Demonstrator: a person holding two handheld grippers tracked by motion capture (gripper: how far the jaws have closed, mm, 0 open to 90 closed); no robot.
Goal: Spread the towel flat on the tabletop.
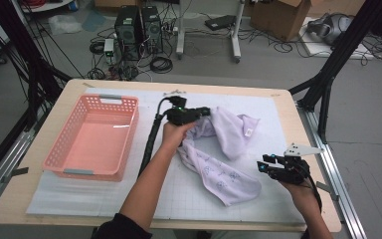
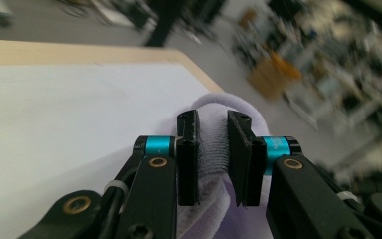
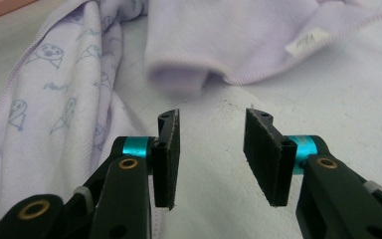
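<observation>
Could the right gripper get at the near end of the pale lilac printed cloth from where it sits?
Probably yes: the right gripper is open, with only bare white mat between it and the lilac cloth.

One lilac garment (image 1: 224,149), one pink basket (image 1: 92,137), two hand-held grippers (image 1: 189,115).

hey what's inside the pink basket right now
The pink basket has no garment in it: its bare pink floor shows in the high view, with a pale streak that could be glare. The lilac garment lies outside it on the white mat, pinched by the left gripper.
</observation>
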